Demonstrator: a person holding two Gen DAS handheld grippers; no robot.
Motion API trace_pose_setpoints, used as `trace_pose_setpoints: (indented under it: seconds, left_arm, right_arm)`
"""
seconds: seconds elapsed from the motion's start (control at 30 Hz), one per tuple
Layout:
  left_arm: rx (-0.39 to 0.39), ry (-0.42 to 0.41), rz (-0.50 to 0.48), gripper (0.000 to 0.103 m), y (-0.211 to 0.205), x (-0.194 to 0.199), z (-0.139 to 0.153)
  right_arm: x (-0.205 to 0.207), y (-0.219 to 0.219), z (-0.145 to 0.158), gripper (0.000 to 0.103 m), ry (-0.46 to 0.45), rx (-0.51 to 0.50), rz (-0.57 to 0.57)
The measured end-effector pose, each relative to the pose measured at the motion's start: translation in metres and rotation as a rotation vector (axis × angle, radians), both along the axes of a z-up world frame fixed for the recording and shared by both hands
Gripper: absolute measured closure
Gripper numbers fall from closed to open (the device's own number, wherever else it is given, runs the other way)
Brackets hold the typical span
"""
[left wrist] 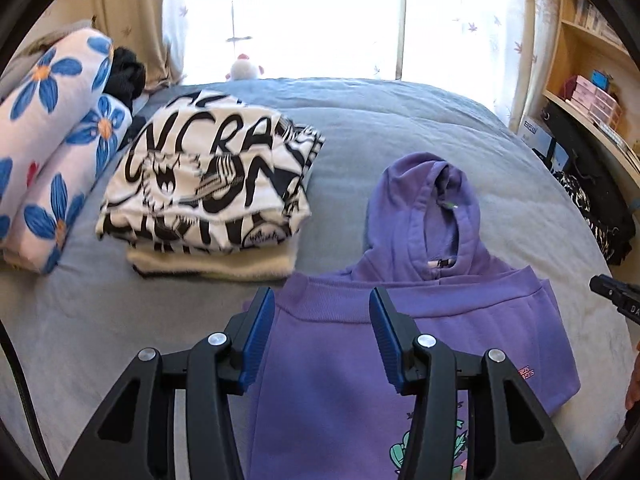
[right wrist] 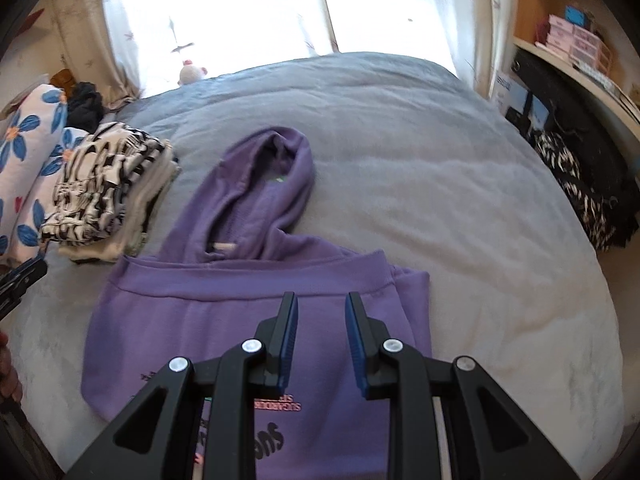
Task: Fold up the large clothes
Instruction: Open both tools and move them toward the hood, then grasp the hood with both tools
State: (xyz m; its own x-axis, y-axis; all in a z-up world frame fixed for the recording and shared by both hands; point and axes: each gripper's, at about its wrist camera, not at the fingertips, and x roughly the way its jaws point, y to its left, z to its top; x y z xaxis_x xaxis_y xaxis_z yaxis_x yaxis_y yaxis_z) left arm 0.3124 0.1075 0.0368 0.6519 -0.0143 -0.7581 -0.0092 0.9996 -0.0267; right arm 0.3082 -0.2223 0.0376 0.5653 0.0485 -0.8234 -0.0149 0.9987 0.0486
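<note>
- Looking down at the bed, grey-blue cover, with a purple hoodie lying on it, bottom part folded up over the body so the ribbed hem runs straight across just under the hood.
- Hood itself is spread flat beyond that fold, pointing toward the bright window.
- Left tongs hang over the left part of the hoodie, jaws apart, blue pads facing each other with nothing pinched between them, just purple fabric underneath.
- Right tongs are over the right part, gap narrower but still a clear gap, also empty; not touching the cloth as far as I can tell.
- Printed lettering on the hoodie shows upside down in the right wrist view.
- Off to the left, just beside the hoodie, sits a stack of folded clothes with a black-and-white graphic piece on top and something cream under it.
- Further left, flower-print bedding rolled up, white with blue petals, and something dark bunched at its far end.
- Small plush toy at the far edge by the curtains.
- Wooden shelves on the right with pink boxes, dark patterned stuff piled below.
</note>
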Motion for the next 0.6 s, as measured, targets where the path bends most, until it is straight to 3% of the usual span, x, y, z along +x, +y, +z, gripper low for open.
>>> trace_pose_setpoints:
  seconds: [0.23,0.37,0.6]
  left_arm:
    - [0.001,0.051,0.014,0.055,-0.004,0.042,0.022]
    - [0.010,0.062,0.008,0.055,-0.010,0.081,0.026]
    - [-0.005,0.138,-0.057,0.055,-0.045,0.163,-0.009]
  right_arm:
    - [0.028,0.007,0.036,0.079,-0.037,-0.001,0.021]
    - [0.064,0.007,0.045,0.068,-0.043,0.004,0.017]
    - [0.139,0.001,0.016,0.067,0.019,0.084,-0.003]
